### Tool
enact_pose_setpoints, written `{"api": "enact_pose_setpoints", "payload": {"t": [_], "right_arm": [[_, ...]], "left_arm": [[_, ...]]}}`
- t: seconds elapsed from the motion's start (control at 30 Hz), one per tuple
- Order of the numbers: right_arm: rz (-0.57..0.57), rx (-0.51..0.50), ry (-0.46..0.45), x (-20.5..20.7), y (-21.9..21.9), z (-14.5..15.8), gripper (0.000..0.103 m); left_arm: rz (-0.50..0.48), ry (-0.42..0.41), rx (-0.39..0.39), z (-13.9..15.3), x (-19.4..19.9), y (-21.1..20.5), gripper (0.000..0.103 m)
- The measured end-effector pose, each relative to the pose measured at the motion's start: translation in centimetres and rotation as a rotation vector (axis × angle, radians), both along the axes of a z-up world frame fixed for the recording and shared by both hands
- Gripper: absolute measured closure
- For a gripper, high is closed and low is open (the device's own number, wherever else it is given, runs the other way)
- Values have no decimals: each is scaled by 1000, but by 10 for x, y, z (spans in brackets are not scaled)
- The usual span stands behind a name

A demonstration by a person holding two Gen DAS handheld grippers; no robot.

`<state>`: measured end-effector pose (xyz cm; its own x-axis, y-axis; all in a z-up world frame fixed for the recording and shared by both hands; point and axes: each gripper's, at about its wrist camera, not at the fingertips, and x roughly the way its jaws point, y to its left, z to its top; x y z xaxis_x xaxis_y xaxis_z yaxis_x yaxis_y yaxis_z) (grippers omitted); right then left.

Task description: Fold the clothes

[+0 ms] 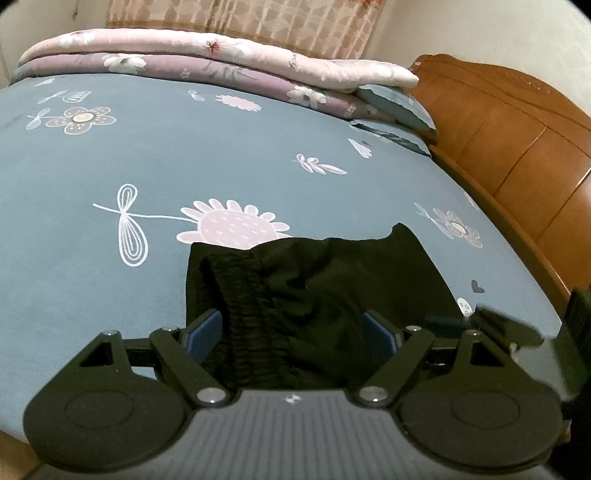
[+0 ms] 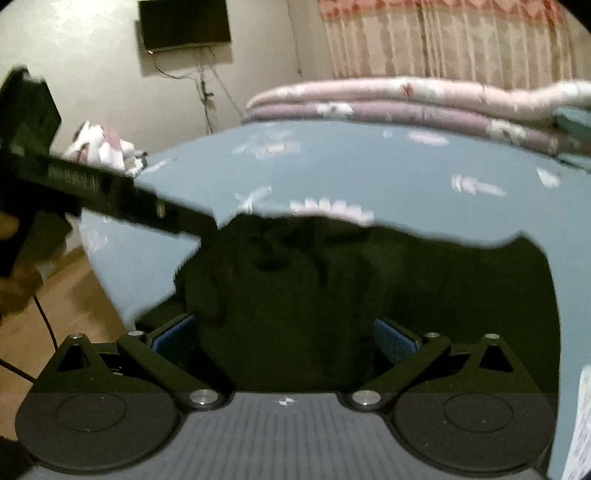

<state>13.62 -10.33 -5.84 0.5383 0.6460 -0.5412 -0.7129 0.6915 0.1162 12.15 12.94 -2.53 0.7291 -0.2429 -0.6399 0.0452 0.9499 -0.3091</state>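
Both wrist views sit low and close over the bed (image 1: 221,166), facing the folded quilts (image 1: 184,48) and curtain (image 1: 258,26). Right view angles leftward, blurred. Shared: black garment (image 1: 314,280), quilts.

The black garment (image 1: 314,280) is matt knit cloth with a ribbed, gathered elastic waistband. The grey-blue flower-printed bedsheet (image 1: 184,166) is smooth matt cotton-like cloth. The orange-brown wooden headboard (image 1: 517,140) at right looks varnished and glossy. The far pink-and-mauve floral quilts (image 1: 221,55) look soft and padded.
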Motion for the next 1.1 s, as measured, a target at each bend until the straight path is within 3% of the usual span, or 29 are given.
{"api": "enact_pose_setpoints", "payload": {"t": [0.1,0.3,0.4,0.5,0.77,0.93,1.1], "right_arm": [[28,-45,-62,10,14,8,0],[20,-68,25,36,26,-25,0],[24,-77,5,31,26,-26,0],[-3,-71,16,27,20,-16,0],[-157,-67,-61,15,-30,3,0],[-200,-90,-72,47,-59,13,0],[-173,-135,-62,110,-67,10,0]], "left_arm": [[2,6,-2,-2,1,1,20],[5,18,-5,-5,3,2,20],[7,24,-6,-6,5,2,20],[9,30,-8,-8,6,3,20],[-55,18,-24,-8,14,-15,20],[-57,17,-21,-9,16,-20,20],[-21,18,-23,-8,13,-11,20]]}}
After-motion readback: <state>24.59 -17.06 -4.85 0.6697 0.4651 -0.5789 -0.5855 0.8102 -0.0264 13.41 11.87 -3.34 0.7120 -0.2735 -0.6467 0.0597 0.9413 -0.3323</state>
